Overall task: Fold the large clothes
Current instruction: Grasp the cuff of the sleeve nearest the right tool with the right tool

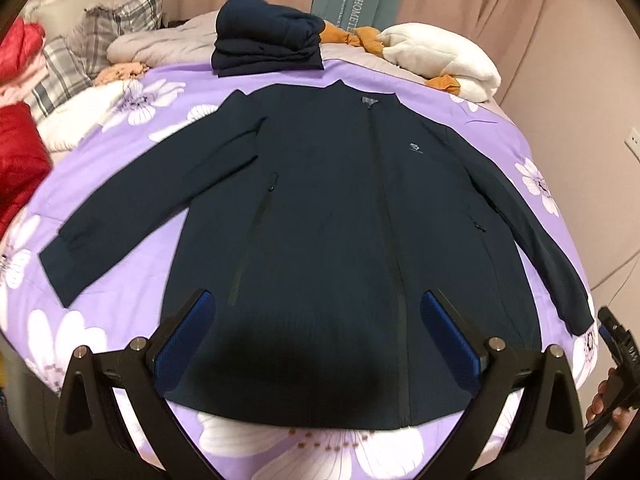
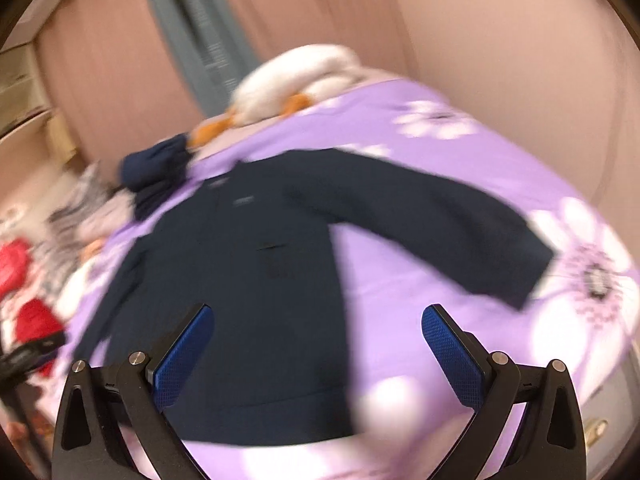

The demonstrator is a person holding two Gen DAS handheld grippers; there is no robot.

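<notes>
Item: navy zip jacket, laid flat and face up on the bed's purple floral bedspread, zip closed, both sleeves spread out to the sides, collar toward the far end of the bed, hem nearest the cameras. Folding looks not yet begun. Beyond the jacket's collar: a folded stack of dark navy clothes, just apart from it. To the right of that stack, further from the jacket: a white plush toy with orange parts. Off the jacket's left sleeve: plaid pillows and red garments. Left claw: jaws wide, empty, hovering over the jacket's hem. Right claw: jaws wide, empty, above the jacket's right hem side; its view is motion-blurred, so finer detail cannot be told. Risks, as judged: pinching only the top layer at the hem would drag the front panel and wrinkle the lay; a sleeve folded unevenly would skew the bundle; the smooth fabric may slip from a shallow grip.
</notes>
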